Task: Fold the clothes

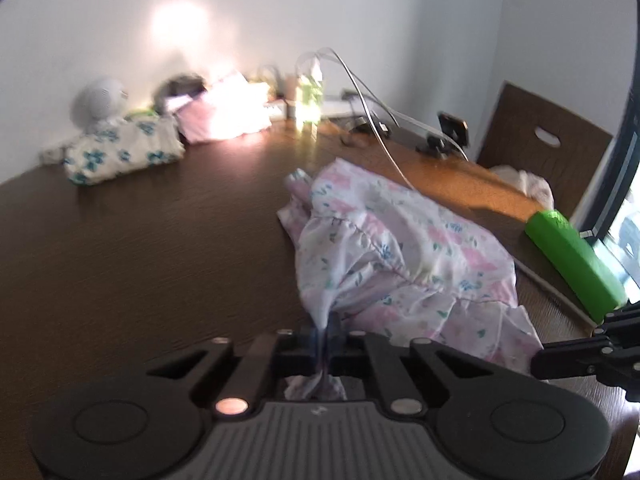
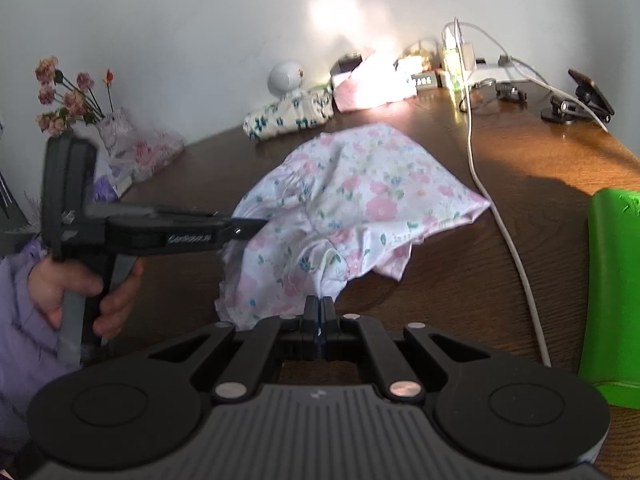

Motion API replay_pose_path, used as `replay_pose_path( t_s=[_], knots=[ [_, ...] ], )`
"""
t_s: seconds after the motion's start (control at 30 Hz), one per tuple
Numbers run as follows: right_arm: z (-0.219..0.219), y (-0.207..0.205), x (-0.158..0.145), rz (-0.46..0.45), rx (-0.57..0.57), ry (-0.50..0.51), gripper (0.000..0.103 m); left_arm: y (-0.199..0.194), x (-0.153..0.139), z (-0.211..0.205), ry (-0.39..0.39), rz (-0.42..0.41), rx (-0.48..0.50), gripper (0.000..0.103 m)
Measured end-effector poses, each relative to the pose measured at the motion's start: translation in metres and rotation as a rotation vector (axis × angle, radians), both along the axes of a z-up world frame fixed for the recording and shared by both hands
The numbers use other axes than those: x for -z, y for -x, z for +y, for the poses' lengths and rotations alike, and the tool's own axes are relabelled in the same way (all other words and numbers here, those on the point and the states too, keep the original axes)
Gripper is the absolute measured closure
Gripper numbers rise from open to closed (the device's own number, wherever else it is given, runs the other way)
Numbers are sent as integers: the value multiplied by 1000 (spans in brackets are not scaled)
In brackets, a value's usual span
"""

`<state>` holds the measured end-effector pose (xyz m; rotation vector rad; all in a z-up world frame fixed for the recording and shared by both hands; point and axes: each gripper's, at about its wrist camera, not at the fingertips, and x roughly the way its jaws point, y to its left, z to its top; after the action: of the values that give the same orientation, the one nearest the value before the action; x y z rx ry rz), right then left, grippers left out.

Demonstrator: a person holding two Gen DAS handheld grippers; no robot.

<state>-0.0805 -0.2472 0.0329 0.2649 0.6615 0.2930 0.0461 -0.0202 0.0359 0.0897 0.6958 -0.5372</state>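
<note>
A white garment with pink flowers (image 1: 404, 256) (image 2: 352, 204) lies bunched on the dark wooden table (image 1: 140, 240) (image 2: 460, 288). My left gripper (image 1: 327, 328) is shut on a pinched edge of this cloth, which runs back between its fingers. My right gripper (image 2: 319, 304) is shut on another edge of the same garment. In the right wrist view the left gripper (image 2: 256, 227) reaches in from the left, held by a hand (image 2: 80, 292) in a lilac sleeve. The right gripper's tip (image 1: 576, 354) shows at the right edge of the left wrist view.
Folded blue-flowered cloth (image 1: 120, 152) (image 2: 288, 116), a pink cloth pile (image 1: 224, 116) and a small white fan (image 1: 100, 100) stand along the back wall. A white cable (image 2: 500, 220) runs across the table. A green block (image 1: 576, 260) (image 2: 612, 280) lies right. A chair (image 1: 540, 140) and flowers (image 2: 68, 96) stand nearby.
</note>
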Motion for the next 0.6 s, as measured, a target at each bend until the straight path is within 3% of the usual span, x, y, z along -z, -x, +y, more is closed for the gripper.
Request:
replay_pose_path(
  t_s=[0.13, 0.27, 0.37, 0.5, 0.6],
  knots=[
    [1, 16, -34, -103, -34, -65, 102, 40, -38, 28, 162, -66, -93, 101],
    [0, 38, -89, -250, -104, -200, 102, 96, -103, 49, 235, -236, -168, 101],
    [-7, 58, -137, -387, -134, -325, 103, 138, -167, 62, 254, -398, -184, 101],
    [-23, 63, -177, -517, -172, -581, 103, 169, -240, 70, 264, -563, -193, 101],
    [-26, 48, -192, -547, -144, -686, 103, 125, -236, 64, 214, -530, -271, 101]
  ],
)
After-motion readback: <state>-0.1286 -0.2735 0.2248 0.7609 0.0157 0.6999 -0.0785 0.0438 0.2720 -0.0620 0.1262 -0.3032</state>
